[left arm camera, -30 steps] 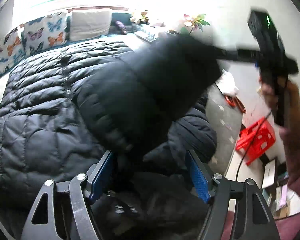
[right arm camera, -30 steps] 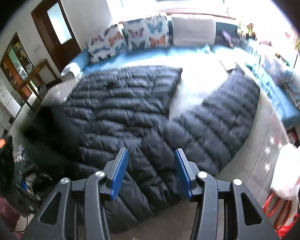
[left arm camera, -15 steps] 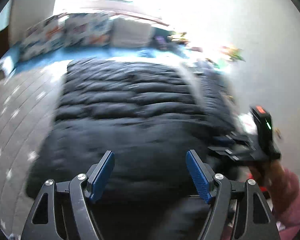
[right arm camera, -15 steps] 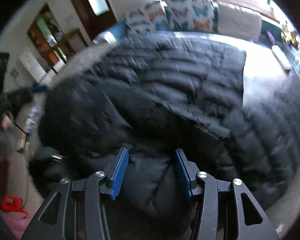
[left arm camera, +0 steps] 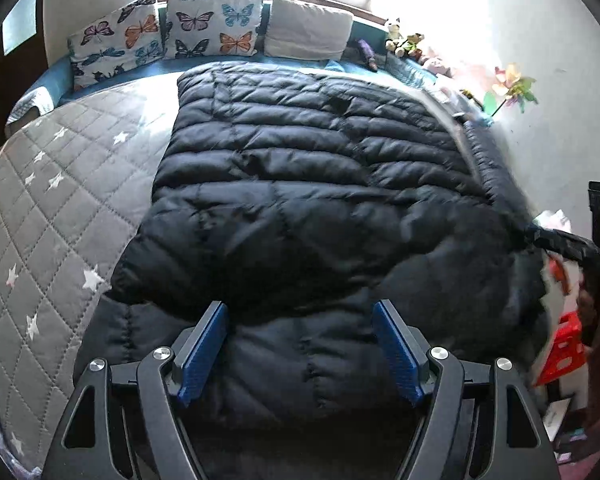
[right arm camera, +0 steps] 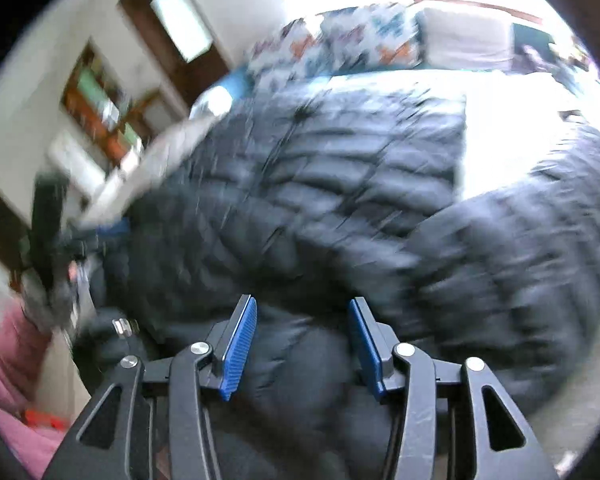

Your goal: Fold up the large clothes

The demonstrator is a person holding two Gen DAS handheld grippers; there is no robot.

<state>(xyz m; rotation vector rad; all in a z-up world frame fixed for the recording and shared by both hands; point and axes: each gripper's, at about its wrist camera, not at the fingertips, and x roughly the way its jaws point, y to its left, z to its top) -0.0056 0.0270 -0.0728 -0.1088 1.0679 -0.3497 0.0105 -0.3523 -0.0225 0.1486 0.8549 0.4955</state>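
A large black quilted down coat (left arm camera: 300, 200) lies spread on the grey star-patterned bed cover (left arm camera: 52, 208). My left gripper (left arm camera: 300, 344) is open, its blue pads just above the coat's near end, holding nothing. My right gripper (right arm camera: 302, 344) is open too, low over the coat (right arm camera: 320, 208) from the right side; that view is blurred by motion. One sleeve (right arm camera: 520, 248) lies out to the right there. The right gripper's body shows at the left wrist view's right edge (left arm camera: 572, 244).
Butterfly pillows (left arm camera: 172, 36) and a plain cushion (left arm camera: 308, 28) line the far side of the bed. Soft toys (left arm camera: 400, 40) sit at the far right corner. A red stool (left arm camera: 560, 348) stands on the floor to the right. A door and shelves (right arm camera: 100, 92) are at the left.
A raised fold of the coat has come down flat onto the coat's body. Both grippers pulled back and swung toward the coat's near end; both stay open.
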